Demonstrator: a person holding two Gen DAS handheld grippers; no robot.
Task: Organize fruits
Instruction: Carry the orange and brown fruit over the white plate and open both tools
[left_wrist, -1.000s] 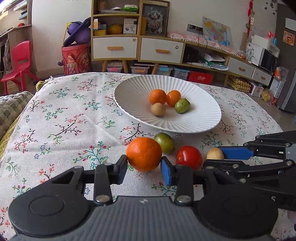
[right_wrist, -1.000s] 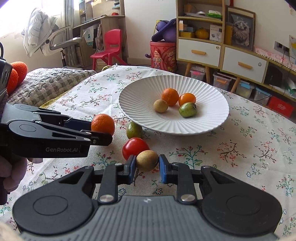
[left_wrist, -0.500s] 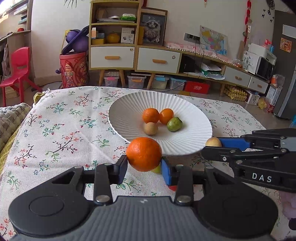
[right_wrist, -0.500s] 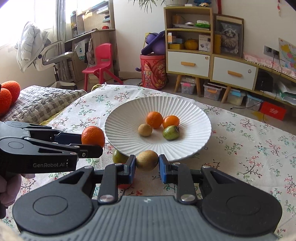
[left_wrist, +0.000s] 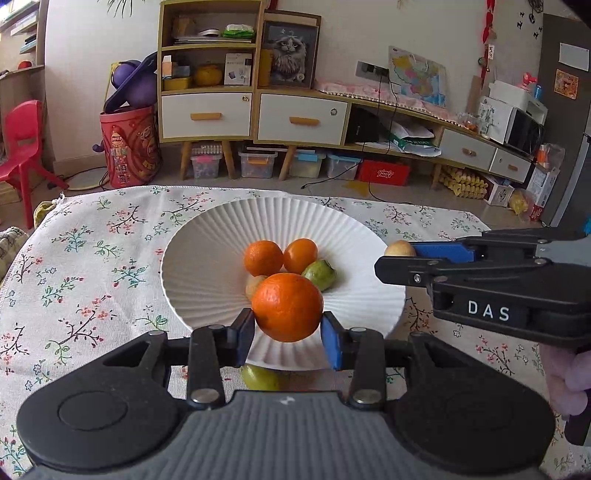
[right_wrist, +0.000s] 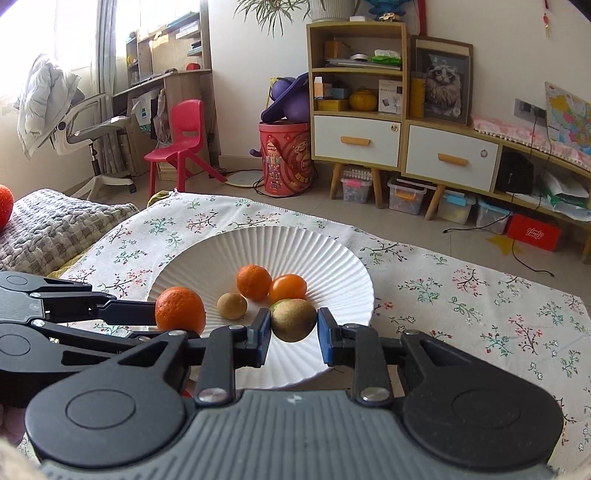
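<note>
Left gripper (left_wrist: 287, 328) is clamped on one large orange (left_wrist: 287, 307), held above the near rim of the white plate (left_wrist: 199, 266). Right gripper (right_wrist: 291, 334) is clamped on one brown kiwi (right_wrist: 293, 319), also above the plate. Plate contents: two small oranges, one green fruit (left_wrist: 320, 274), one brown fruit (right_wrist: 231, 305). One green fruit (left_wrist: 258, 378) lies on the bench (left_wrist: 92, 258).

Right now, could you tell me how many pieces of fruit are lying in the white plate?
4: two orange fruits at the back, a small brown one in front, and a green one partly hidden behind the held fruit in the plate.
</note>
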